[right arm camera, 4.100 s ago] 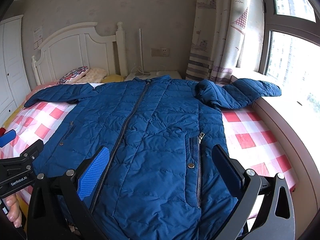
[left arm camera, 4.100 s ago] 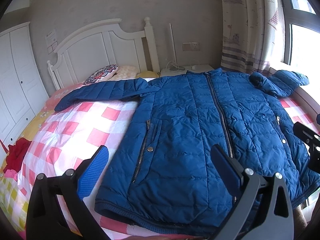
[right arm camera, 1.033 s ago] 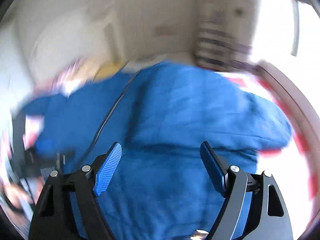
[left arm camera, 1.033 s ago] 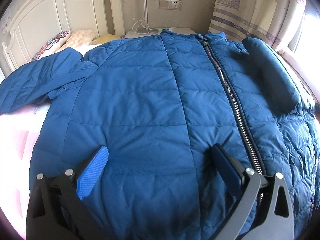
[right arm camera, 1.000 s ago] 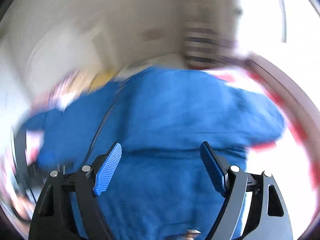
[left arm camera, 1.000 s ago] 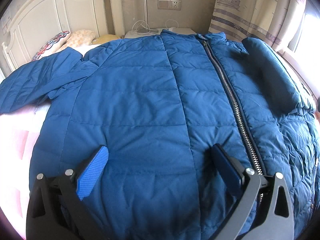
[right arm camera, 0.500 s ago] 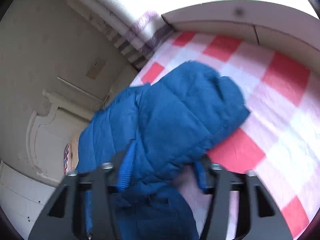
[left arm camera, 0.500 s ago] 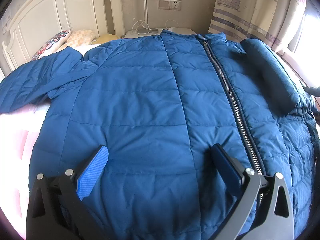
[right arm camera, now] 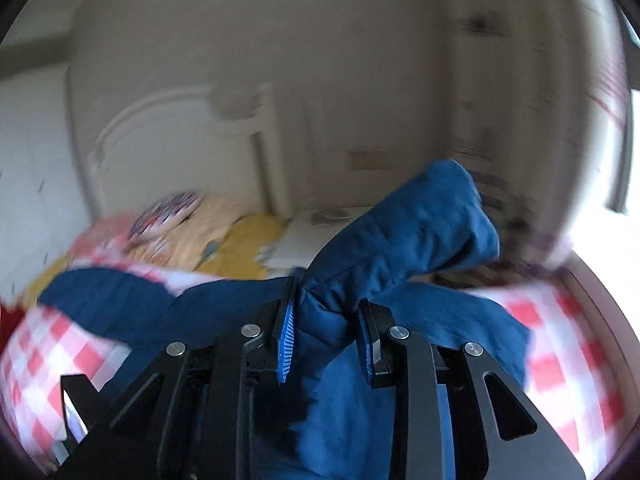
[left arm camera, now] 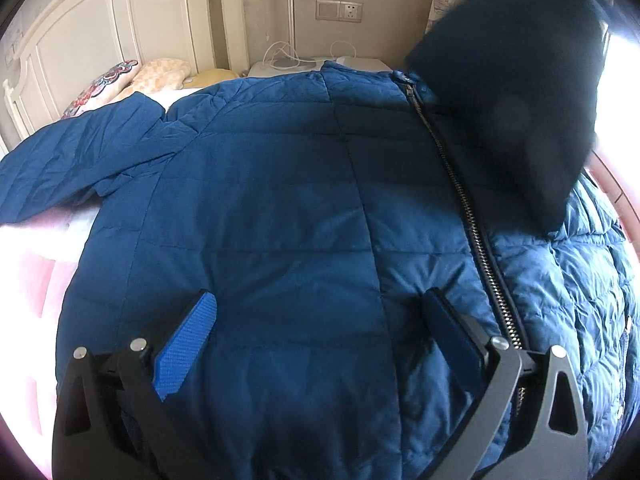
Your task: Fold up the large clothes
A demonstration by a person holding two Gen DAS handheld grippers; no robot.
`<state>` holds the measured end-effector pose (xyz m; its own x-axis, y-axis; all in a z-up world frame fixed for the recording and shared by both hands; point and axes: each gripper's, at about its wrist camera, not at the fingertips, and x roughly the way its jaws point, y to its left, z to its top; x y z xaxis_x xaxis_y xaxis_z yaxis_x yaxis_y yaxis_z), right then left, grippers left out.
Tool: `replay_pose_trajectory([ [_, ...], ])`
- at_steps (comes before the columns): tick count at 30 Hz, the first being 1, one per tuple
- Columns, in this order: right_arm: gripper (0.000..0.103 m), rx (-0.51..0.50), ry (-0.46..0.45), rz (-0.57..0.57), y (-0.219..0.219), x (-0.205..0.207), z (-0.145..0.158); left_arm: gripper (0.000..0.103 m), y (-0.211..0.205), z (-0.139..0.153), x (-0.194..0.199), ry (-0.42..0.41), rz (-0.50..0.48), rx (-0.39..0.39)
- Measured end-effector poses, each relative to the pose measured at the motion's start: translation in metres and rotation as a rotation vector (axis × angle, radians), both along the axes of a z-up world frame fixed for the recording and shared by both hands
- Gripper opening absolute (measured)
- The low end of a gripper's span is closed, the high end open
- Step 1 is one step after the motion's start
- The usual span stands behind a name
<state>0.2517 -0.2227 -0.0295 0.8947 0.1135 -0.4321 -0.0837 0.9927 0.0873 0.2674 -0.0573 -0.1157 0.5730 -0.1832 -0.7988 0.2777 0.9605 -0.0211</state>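
Note:
A blue quilted jacket [left arm camera: 280, 200] lies front up on the bed, its zipper [left arm camera: 460, 184] running down the middle. My left gripper [left arm camera: 318, 300] hovers open just above the jacket's lower front, with nothing between its fingers. My right gripper [right arm camera: 328, 300] is closing, its pads pressing on the jacket's right sleeve [right arm camera: 420, 232], which it holds up off the bed. In the left wrist view that raised sleeve [left arm camera: 512, 112] is a dark blurred mass over the jacket's right shoulder. The other sleeve [left arm camera: 72, 160] lies stretched out to the left.
A pink-and-white checked bed cover [right arm camera: 48, 344] lies under the jacket. A white headboard [left arm camera: 120, 32], pillows [left arm camera: 120, 84] and a nightstand [left arm camera: 304, 64] with cables stand at the far end. A wooden window ledge [left arm camera: 616, 188] runs along the bed's right side.
My right gripper has closed on the right sleeve and lifted it off the bed, up over the jacket's right shoulder. My left gripper has stayed where it was, still open.

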Motion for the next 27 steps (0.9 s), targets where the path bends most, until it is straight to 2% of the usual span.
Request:
replay_pose_trajectory([
  [3, 0.033, -0.027, 0.123, 0.180, 0.052, 0.033, -0.002, 0.101, 0.002, 0.000, -0.001, 0.000, -0.002, -0.014],
  [4, 0.046, -0.012, 0.159, 0.245, 0.067, 0.037, -0.004, 0.101, 0.003, 0.000, -0.001, 0.001, -0.003, -0.022],
  [5, 0.057, -0.001, 0.157, 0.269, 0.076, 0.029, -0.004, 0.101, 0.004, 0.001, -0.001, 0.001, -0.004, -0.028],
  [6, 0.077, 0.007, 0.133, 0.288, 0.082, 0.022, -0.002, 0.101, 0.004, 0.001, -0.001, 0.001, -0.004, -0.033],
  [7, 0.081, 0.006, 0.110, 0.293, 0.084, 0.018, 0.000, 0.101, 0.004, 0.001, -0.001, 0.001, -0.004, -0.036],
  [9, 0.081, -0.014, 0.070, 0.299, 0.082, 0.006, 0.002, 0.101, 0.004, 0.001, -0.001, 0.001, -0.004, -0.032],
  [13, 0.081, -0.075, 0.025, 0.188, 0.049, -0.023, 0.003, 0.101, 0.002, 0.001, 0.000, 0.000, -0.004, -0.030],
  [18, 0.081, -0.094, 0.142, -0.139, -0.040, -0.037, -0.041, 0.101, 0.006, 0.001, 0.001, -0.001, -0.003, -0.046],
  [20, 0.081, -0.094, 0.208, -0.235, -0.067, -0.039, -0.060, 0.101, 0.017, 0.004, -0.001, -0.005, 0.010, -0.107],
  [22, 0.081, -0.077, 0.272, -0.314, -0.092, -0.047, -0.084, 0.101, 0.037, 0.012, 0.002, 0.001, 0.061, -0.214],
  [24, 0.081, -0.049, 0.296, -0.360, -0.108, -0.054, -0.101, 0.101, 0.066, 0.022, 0.009, -0.010, 0.174, -0.297],
  [27, 0.081, 0.045, 0.337, -0.434, -0.136, -0.062, -0.129, 0.100, 0.097, 0.024, 0.024, 0.015, 0.329, -0.341],
])
